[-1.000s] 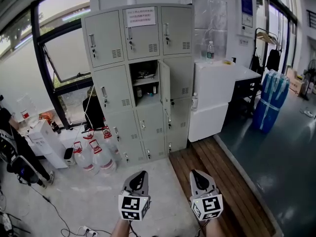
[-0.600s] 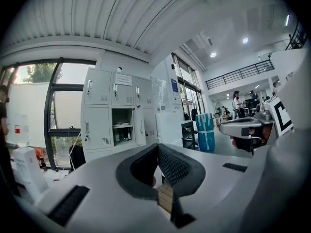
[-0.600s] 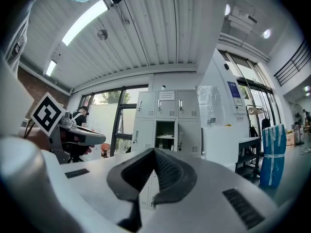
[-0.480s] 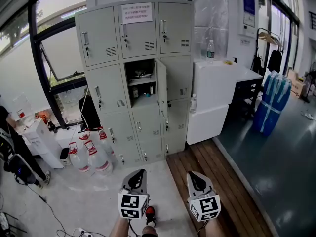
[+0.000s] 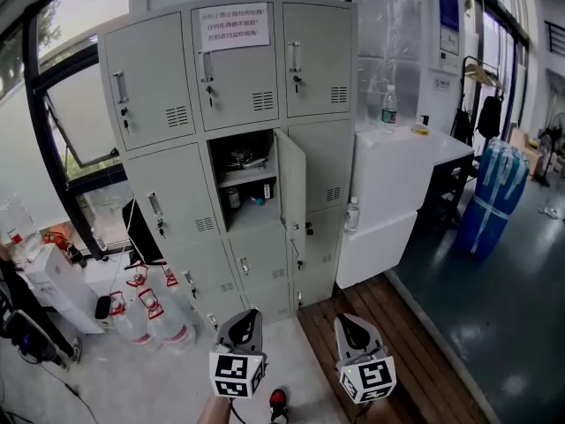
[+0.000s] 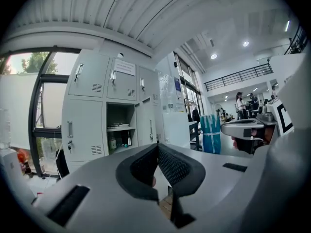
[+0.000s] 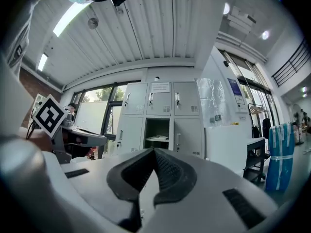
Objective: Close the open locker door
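The grey locker bank stands ahead. One door in the middle column, second row, stands swung out to the right. Its compartment shows a shelf with small items. My left gripper and right gripper are held low, side by side, well short of the lockers, both shut and empty. In the left gripper view the jaws meet in front of the open compartment. The right gripper likewise points at the open compartment from a distance.
Water jugs sit on the floor left of the lockers. A white cabinet with a bottle on top adjoins the lockers' right side. Wooden planks run below it. A blue wrapped bundle stands at the right.
The lockers have grown larger and nearer in the head view as the person walks toward them. Both grippers stay shut and keep their places low in the view.
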Demonstrator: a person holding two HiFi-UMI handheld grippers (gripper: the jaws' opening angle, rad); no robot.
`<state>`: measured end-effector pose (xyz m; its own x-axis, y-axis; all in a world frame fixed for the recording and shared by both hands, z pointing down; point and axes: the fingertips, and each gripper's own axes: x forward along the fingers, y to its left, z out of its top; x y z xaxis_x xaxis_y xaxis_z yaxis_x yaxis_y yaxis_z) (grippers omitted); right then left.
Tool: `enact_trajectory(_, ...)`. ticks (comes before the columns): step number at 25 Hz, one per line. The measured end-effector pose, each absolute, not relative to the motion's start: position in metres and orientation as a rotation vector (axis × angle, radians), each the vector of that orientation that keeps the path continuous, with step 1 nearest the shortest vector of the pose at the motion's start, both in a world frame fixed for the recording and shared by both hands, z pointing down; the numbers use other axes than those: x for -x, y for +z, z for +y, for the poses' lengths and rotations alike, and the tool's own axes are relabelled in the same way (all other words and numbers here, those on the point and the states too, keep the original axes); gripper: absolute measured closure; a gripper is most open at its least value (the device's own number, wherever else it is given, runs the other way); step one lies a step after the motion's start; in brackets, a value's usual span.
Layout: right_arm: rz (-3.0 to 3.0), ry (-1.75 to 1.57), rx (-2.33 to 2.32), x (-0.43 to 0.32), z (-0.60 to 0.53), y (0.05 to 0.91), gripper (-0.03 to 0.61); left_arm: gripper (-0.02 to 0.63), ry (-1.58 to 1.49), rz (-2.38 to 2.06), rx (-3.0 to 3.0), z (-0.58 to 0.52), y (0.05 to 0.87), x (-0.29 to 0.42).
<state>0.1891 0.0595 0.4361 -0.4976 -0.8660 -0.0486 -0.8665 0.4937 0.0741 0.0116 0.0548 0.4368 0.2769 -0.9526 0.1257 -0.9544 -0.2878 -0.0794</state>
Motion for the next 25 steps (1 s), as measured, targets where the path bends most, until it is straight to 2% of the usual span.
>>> enact_trajectory(13, 2.699, 0.106, 1.64, -0.121, -0.13, 0.432, 0.561, 0.592, 0.239, -1.765, -2.557, -0.135, 0.436, 0.043)
enact_trajectory(25, 2.685, 0.082, 1.568, -0.124, -0.208, 0.423, 0.561, 0.592, 0.236, -1.734, -2.566, -0.211, 0.439, 0.046)
